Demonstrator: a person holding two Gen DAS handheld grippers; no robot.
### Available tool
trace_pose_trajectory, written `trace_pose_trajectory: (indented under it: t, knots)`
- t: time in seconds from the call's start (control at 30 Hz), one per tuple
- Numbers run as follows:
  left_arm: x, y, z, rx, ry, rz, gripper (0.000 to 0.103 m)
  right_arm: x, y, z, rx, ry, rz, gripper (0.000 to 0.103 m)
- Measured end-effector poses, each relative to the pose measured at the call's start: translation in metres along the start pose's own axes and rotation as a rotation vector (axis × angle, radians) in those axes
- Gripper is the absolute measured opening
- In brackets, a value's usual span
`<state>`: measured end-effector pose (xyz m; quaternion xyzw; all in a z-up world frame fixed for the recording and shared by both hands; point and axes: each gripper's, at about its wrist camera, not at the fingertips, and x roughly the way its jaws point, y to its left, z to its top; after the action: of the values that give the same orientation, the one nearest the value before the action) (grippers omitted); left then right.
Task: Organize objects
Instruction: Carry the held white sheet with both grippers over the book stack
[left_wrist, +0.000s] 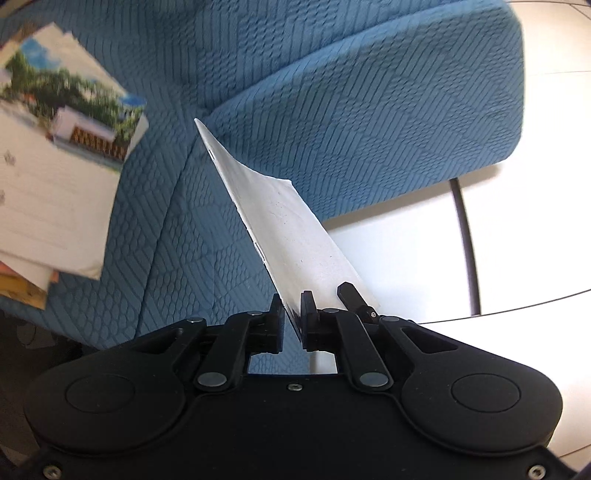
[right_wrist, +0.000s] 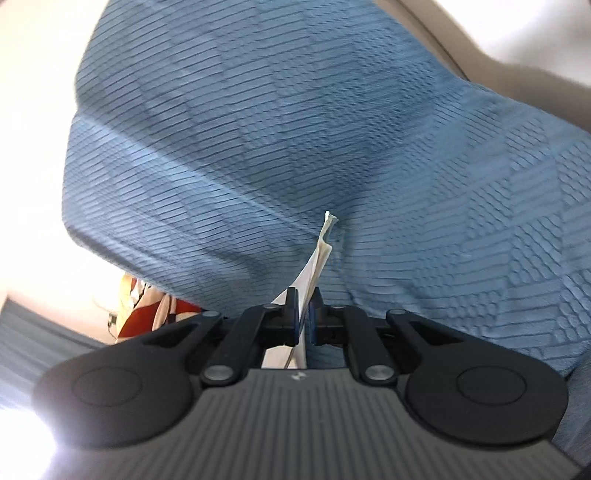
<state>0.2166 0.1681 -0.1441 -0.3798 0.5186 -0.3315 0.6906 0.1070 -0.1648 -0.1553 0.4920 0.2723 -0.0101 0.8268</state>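
My left gripper is shut on the near end of a thin white sheet, which rises edge-on away from me over the blue quilted sofa. A stack of papers topped by a photo booklet lies on the sofa seat at the left. In the right wrist view my right gripper is shut on a thin white paper, seen edge-on, its far tip frayed, held above the same blue sofa fabric.
A pale tiled floor with a dark curved cable or rail lies right of the sofa. Red and white items show below the sofa edge at the left of the right wrist view. A beige wall edge is behind.
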Motion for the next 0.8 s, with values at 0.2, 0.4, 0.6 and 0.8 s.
trace_pose_trajectory:
  t: [0.2,0.4,0.6,0.8]
  knots:
    - [-0.036,-0.008,0.021,0.013,-0.029,-0.027,0.009,0.004,0.040,-0.008,-0.047,0.004,0.029,0.008]
    - [-0.072,-0.004,0.038,0.033,-0.076,-0.043,0.009,0.016,0.075,-0.022,-0.108,0.012,0.052,0.008]
    - [-0.104,0.014,0.052,0.062,-0.120,-0.040,0.009,0.036,0.103,-0.043,-0.169,0.036,0.061,0.008]
    - [-0.123,0.037,0.064,0.096,-0.157,0.012,0.010,0.066,0.118,-0.067,-0.240,0.076,0.030,0.008]
